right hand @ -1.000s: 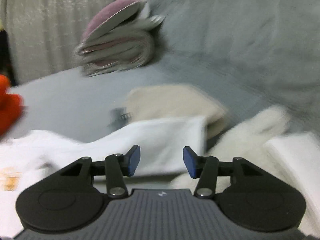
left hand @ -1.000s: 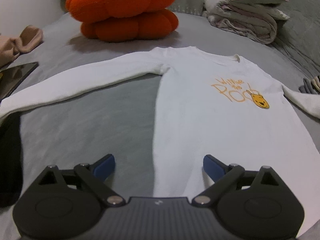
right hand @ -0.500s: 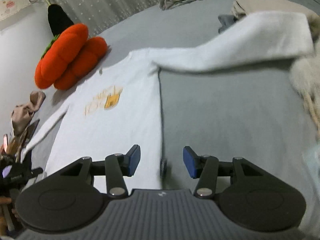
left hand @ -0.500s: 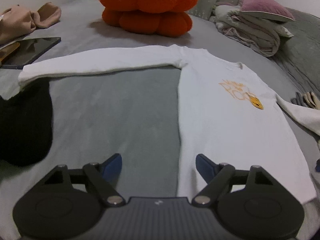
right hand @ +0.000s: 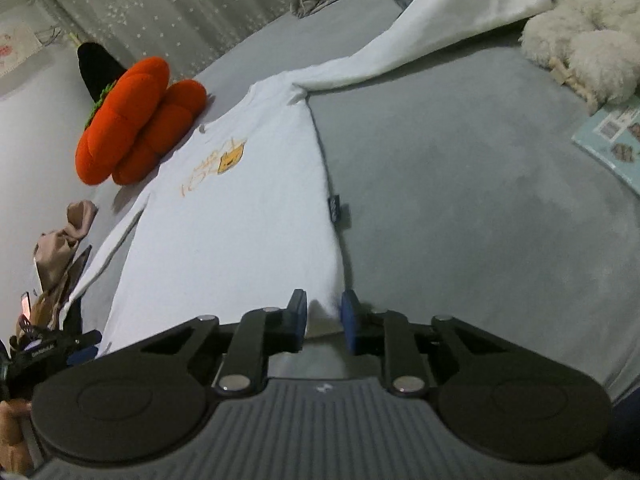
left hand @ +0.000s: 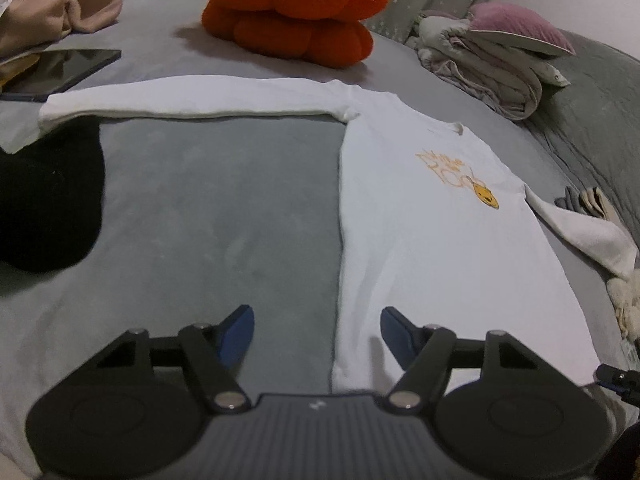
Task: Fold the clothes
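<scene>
Both grippers [left hand: 316, 330] [right hand: 324, 316] at shirt [left hand: 432, 240] hem.

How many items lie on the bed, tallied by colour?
White: 2, shirt, fluffy toy
Orange: 1, pumpkin cushion
Black: 2, garment, tablet
Tan: 1, cloth
Pale grey-pink: 1, folded bedding pile
Light blue: 1, booklet
Total: 8

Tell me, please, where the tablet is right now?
In the left wrist view, the tablet lies far left on the bed, beyond the shirt's sleeve cuff and beside the beige clothes.
</scene>
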Action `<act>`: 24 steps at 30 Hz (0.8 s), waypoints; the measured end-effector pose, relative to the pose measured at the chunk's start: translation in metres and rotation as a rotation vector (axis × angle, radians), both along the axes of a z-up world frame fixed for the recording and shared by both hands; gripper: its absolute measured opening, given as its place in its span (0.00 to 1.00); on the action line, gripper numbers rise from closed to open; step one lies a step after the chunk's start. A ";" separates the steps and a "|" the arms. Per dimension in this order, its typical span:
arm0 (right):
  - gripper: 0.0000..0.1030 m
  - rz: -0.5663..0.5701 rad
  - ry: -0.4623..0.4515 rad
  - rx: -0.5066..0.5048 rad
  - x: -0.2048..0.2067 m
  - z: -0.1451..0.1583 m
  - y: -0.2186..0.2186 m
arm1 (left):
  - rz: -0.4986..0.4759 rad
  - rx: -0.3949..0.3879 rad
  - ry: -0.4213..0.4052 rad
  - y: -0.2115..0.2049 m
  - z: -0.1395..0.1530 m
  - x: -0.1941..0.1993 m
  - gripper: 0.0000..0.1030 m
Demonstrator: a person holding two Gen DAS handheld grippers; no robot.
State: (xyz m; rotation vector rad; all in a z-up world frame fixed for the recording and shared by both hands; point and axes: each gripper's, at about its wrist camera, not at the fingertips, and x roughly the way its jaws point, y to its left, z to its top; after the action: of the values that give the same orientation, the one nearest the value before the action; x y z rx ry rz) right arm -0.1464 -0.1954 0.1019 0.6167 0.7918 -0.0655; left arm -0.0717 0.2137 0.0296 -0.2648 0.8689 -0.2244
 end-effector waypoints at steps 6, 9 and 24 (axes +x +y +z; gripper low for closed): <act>0.23 -0.007 0.000 -0.001 -0.001 -0.004 0.002 | 0.005 -0.012 -0.012 0.000 0.000 -0.005 0.71; 0.23 -0.011 -0.004 -0.008 0.000 -0.006 0.002 | -0.009 0.034 -0.025 -0.009 -0.002 -0.006 0.72; 0.09 -0.053 -0.115 0.040 -0.007 0.006 -0.007 | 0.009 -0.114 -0.035 0.005 0.017 -0.011 0.03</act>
State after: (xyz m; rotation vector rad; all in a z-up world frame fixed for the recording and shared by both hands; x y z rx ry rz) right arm -0.1539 -0.2025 0.1076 0.6734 0.6671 -0.0620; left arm -0.0831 0.2183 0.0466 -0.3701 0.8210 -0.2696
